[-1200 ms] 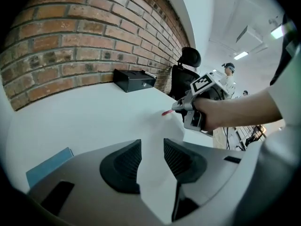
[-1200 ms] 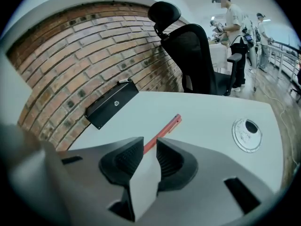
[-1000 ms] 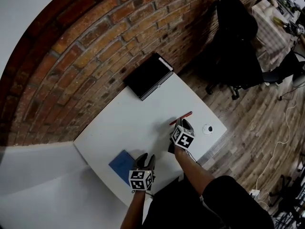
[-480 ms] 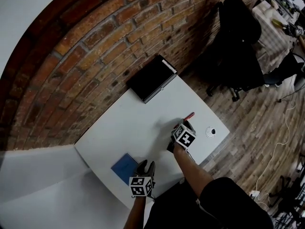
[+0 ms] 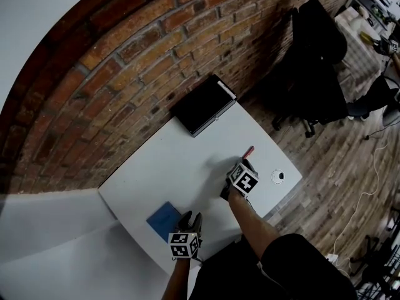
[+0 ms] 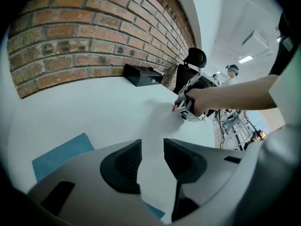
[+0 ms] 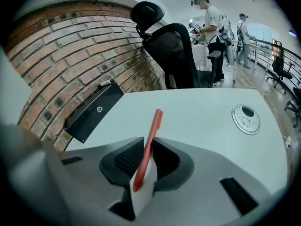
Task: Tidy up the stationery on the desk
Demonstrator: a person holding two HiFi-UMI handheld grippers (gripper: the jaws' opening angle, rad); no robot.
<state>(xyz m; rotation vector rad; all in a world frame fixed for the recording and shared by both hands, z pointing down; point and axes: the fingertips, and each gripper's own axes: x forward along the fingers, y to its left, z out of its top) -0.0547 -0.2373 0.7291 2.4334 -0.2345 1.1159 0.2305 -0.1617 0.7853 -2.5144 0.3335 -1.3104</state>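
My right gripper (image 7: pixel 146 159) is shut on a red pen (image 7: pixel 149 142), which sticks forward and upward from between the jaws. In the head view that gripper (image 5: pixel 244 167) hovers over the right part of the white desk (image 5: pixel 187 161), and the pen's tip (image 5: pixel 248 151) pokes out beyond it. My left gripper (image 6: pixel 151 161) stands open with nothing between its jaws. It hangs near the desk's front edge (image 5: pixel 187 220), right beside a blue notebook (image 5: pixel 164 219). The notebook (image 6: pixel 61 152) lies flat at the lower left of the left gripper view.
A black box (image 5: pixel 205 104) sits against the brick wall at the desk's far corner, also seen as the black box (image 7: pixel 91 108). A round cable port (image 5: pixel 278 176) is set in the desk's right corner. A black office chair (image 5: pixel 312 61) stands beyond the desk.
My right gripper has turned the red pen so less of it shows past the gripper, pointing more away. The left gripper has drifted slightly toward the front edge.
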